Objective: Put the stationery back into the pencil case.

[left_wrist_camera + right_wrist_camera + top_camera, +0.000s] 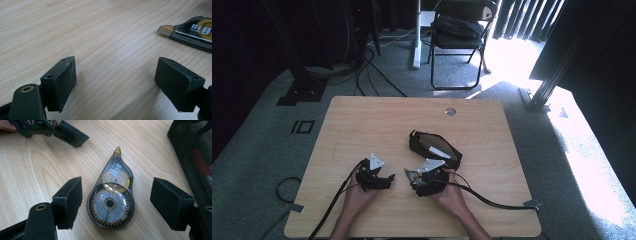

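Note:
A clear smoky correction tape dispenser (111, 200) with a yellow tip lies flat on the wooden table (362, 125). My right gripper (117, 197) is open, one jaw on each side of the dispenser, neither touching it. In the high view the right gripper (412, 177) sits at the table's front middle over the dispenser (410, 174). My left gripper (117, 75) is open over bare wood, with the dispenser's tip (190, 28) off to its upper right. The left gripper (388, 179) rests just left of the right one, its jaw (71, 136) facing the dispenser's tip.
A black mesh pouch (434, 148) lies open just behind the right gripper, with a white item inside; its mesh wall (195, 152) stands close to the right jaw. A cable hole (450, 111) is at the table's back. A folding chair (459, 35) stands beyond.

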Demonstrator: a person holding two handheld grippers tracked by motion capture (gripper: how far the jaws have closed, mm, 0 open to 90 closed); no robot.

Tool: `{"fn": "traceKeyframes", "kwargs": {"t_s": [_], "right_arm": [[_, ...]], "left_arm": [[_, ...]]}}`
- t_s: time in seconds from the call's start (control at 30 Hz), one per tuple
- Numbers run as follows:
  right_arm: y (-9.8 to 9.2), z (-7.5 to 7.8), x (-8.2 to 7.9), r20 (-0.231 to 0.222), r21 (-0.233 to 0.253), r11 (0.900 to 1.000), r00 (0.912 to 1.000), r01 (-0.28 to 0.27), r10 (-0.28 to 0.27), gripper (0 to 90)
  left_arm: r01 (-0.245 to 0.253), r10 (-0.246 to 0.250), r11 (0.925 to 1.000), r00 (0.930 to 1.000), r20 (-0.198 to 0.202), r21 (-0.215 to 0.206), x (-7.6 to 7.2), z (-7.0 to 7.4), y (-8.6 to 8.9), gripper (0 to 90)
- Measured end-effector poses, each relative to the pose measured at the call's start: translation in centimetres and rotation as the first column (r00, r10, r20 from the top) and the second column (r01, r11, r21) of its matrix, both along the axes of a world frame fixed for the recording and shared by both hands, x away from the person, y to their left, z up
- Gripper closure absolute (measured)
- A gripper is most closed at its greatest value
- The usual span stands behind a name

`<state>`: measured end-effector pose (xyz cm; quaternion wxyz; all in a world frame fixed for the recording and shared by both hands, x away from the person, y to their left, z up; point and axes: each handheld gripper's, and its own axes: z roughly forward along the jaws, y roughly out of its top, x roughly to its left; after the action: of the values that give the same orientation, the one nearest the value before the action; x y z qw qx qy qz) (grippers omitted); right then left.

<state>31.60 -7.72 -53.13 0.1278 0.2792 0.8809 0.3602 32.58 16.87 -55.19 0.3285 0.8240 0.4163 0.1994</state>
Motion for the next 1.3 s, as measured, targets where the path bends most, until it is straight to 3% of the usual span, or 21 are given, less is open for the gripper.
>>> {"fn": "traceKeyframes", "kwargs": {"t_s": [0.57, 0.8, 1.3], "right_arm": [[0.5, -1.1, 0.0, -0.004, -0.031, 1.0, 1.0, 0.004, -0.004, 19.2], [0.6, -1.6, 0.3, -0.013, -0.053, 0.999, 0.9999, 0.005, -0.005, 25.4], [0.5, -1.4, 0.4, -0.054, -0.048, 0.999, 0.9984, -0.017, 0.014, 36.4]], "left_arm": [[-0.002, 0.002, 0.9998, 0.9999, -0.011, -0.02, 0.1, -0.1, 0.1, 18.1], [-0.001, 0.001, 0.9997, 0.9999, -0.012, -0.024, 0.1, -0.1, 0.2, 18.1], [0.001, -0.002, 0.9996, 0.9999, -0.013, -0.027, 0.1, -0.1, 0.1, 18.1]]}}
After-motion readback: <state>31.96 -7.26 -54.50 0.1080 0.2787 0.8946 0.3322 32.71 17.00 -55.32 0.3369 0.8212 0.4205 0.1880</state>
